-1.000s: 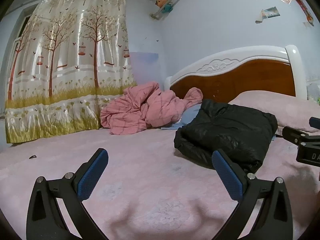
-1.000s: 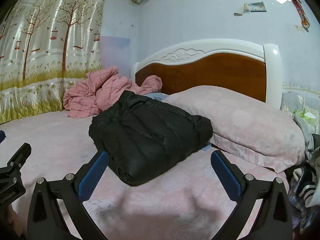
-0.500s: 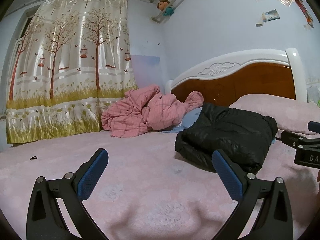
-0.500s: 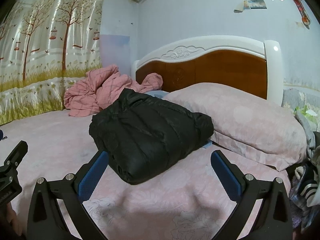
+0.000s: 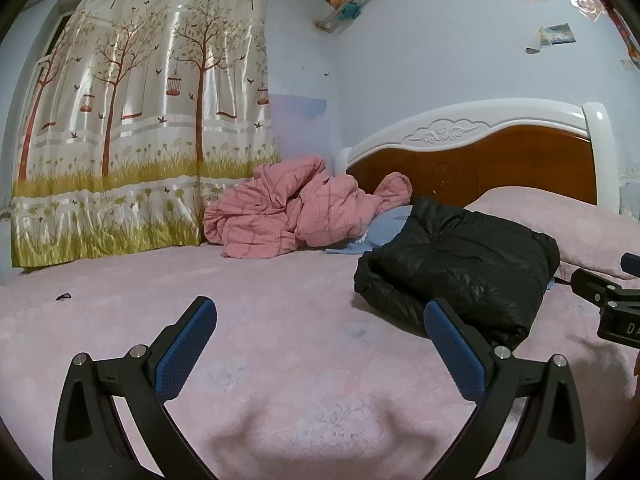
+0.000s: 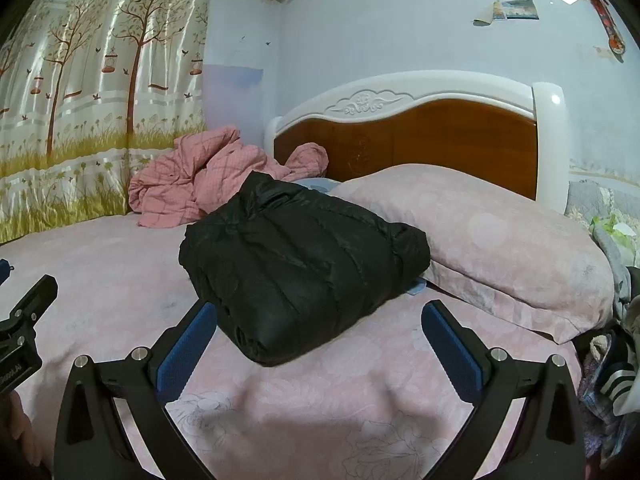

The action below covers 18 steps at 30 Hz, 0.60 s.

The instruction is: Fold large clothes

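1. I held both grippers low over the pink bed (image 5: 248, 320), and the black jacket (image 6: 304, 264) lay folded into a thick bundle on the sheet, its far right edge touching the pillow (image 6: 500, 240).

2. My right gripper (image 6: 318, 330) was the nearer one: the bundle sat straight ahead of it, its near rounded end just beyond the tips and roughly centred in the gap. The fingers (image 6: 186, 346) stood wide apart and held nothing.

3. My left gripper (image 5: 320, 328) sat further off; from there the jacket (image 5: 460, 268) lay ahead and to the right, behind the right-hand finger. Its fingers (image 5: 184, 346) were likewise spread and empty.

4. The bundle's long axis ran away from me, tilted leftward, from the near rolled end toward the headboard (image 6: 420, 144). The far end appeared narrower and pointed at the crumpled pink quilt (image 6: 192, 176); whether that was the collar end I could not tell.

5. I judged the fold essentially finished, and any further tidying would have fallen to the right side first, reaching straight forward along that axis.
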Each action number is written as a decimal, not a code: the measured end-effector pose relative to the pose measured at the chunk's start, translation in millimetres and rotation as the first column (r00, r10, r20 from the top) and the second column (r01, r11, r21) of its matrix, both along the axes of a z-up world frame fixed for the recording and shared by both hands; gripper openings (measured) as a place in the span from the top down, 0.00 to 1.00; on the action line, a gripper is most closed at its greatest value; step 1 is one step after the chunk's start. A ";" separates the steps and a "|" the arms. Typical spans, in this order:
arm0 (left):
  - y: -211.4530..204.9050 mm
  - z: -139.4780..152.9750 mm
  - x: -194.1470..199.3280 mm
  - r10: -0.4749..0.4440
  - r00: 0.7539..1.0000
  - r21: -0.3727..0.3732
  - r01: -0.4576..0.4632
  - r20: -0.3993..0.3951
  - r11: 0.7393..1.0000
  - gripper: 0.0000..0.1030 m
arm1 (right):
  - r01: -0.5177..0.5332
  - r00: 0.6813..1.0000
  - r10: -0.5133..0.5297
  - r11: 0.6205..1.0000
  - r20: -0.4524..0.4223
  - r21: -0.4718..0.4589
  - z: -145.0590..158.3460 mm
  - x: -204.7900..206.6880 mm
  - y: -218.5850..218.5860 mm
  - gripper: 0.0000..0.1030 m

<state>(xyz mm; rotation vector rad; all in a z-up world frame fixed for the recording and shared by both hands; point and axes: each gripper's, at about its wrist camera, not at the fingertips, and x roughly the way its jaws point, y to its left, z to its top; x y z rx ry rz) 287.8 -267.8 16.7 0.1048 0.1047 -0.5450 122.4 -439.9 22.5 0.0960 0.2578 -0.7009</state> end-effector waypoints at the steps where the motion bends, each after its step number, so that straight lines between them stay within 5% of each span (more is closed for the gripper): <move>1: -0.5 -0.4 0.5 0.002 1.000 0.004 -0.002 0.003 1.000 0.00 | 0.000 1.000 0.000 1.000 0.000 -0.001 0.0 -0.2 -0.1 0.00; 18: -2.1 -3.4 5.0 -0.005 1.000 0.011 0.005 -0.019 1.000 0.00 | -0.012 1.000 0.012 1.000 -0.018 -0.005 -1.7 2.6 0.4 0.00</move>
